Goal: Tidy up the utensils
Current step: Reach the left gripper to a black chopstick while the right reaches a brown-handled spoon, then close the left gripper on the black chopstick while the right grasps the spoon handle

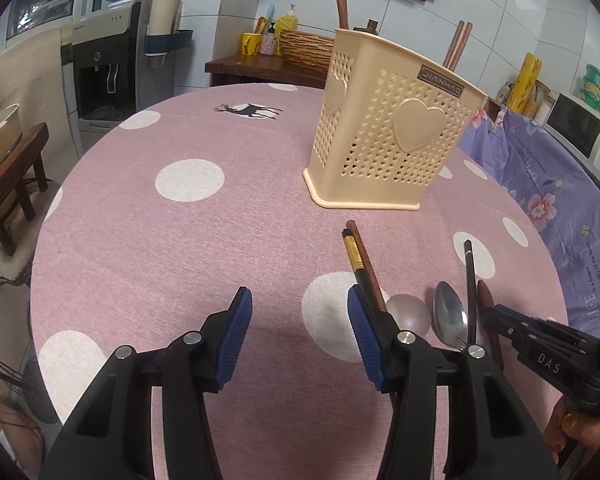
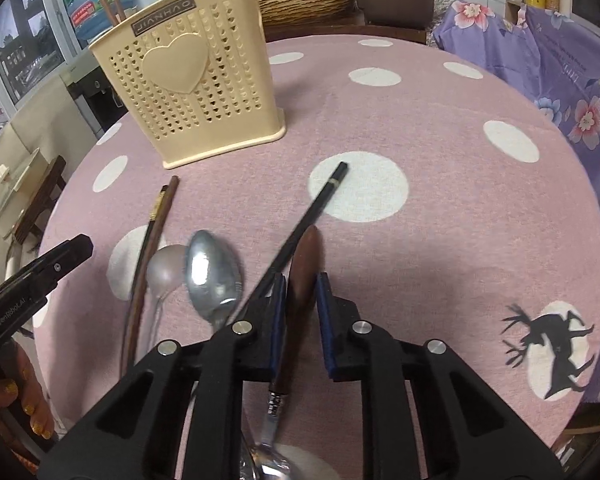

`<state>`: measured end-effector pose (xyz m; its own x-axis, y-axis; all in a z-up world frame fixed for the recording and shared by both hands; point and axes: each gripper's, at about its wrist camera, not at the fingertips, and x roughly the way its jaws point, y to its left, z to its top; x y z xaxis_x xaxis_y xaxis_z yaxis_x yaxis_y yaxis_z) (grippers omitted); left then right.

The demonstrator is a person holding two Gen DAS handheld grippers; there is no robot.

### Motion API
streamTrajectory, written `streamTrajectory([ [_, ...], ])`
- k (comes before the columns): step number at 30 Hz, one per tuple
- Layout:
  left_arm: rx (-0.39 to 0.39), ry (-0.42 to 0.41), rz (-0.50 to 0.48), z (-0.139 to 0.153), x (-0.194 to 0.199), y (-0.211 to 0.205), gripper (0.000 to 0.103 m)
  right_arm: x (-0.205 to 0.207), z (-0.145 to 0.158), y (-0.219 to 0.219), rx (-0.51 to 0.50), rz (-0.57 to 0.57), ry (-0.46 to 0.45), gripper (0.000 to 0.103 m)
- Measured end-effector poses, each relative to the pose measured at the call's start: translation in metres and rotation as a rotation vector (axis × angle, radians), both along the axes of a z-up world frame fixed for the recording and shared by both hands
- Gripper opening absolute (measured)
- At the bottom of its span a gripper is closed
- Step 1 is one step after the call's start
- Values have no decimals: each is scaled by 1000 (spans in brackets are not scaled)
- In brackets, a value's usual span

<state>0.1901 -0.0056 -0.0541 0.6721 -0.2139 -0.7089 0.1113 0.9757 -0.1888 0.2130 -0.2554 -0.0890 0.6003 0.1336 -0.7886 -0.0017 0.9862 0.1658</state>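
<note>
Between your right gripper's (image 2: 300,312) blue pads sits the brown wooden handle (image 2: 302,280) of a utensil lying flat on the table; the jaws stand nearly together, the handle filling the gap, and they look clamped on it. That handle should feel light and stiff, and wood gives the ribbed pads good bite, but it tapers toward a slim metal neck (image 2: 275,400) nearer you. Hold the thick middle rather than the neck, or the piece may swing nose-down when lifted.

Just beside your left pad the black chopstick (image 2: 312,216) runs diagonally, its near end passing under the gripper, so it may drag along. Further left lie a steel spoon (image 2: 214,272), smooth and likely slippery, a pale rounded spoon (image 2: 168,268), and a dark chopstick with a brown one (image 2: 156,232), side by side.

Your left gripper (image 1: 300,328) hangs half open over bare pink dotted tablecloth (image 1: 160,240), with nothing between its pads; that chopstick pair lies just outside its right finger.

Beyond everything stands the cream perforated holder (image 2: 188,92), upright, with brown sticks already poking out. Its tall, light body may tip if knocked.
</note>
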Motion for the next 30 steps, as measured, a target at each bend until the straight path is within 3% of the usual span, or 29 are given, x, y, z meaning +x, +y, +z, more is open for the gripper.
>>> streamTrajectory([
  [6, -8, 34, -47, -6, 2, -13, 49, 0, -1, -26, -10, -44, -8, 15],
  [12, -10, 70, -88, -11, 10, -30, 40, 0, -2, -24, -16, -43, -13, 16],
  [17, 75, 67, -90, -16, 12, -44, 32, -2, -3, -24, -14, -41, -17, 16],
  [21, 114, 64, -82, -15, 10, -47, 32, -4, -2, -23, -24, -35, -19, 16],
  [24, 93, 83, -69, -15, 15, -46, 32, -3, -2, -21, -30, -39, -21, 16],
  [30, 174, 65, -85, -17, 23, -62, 31, -1, -2, -21, -38, -36, -23, 16],
])
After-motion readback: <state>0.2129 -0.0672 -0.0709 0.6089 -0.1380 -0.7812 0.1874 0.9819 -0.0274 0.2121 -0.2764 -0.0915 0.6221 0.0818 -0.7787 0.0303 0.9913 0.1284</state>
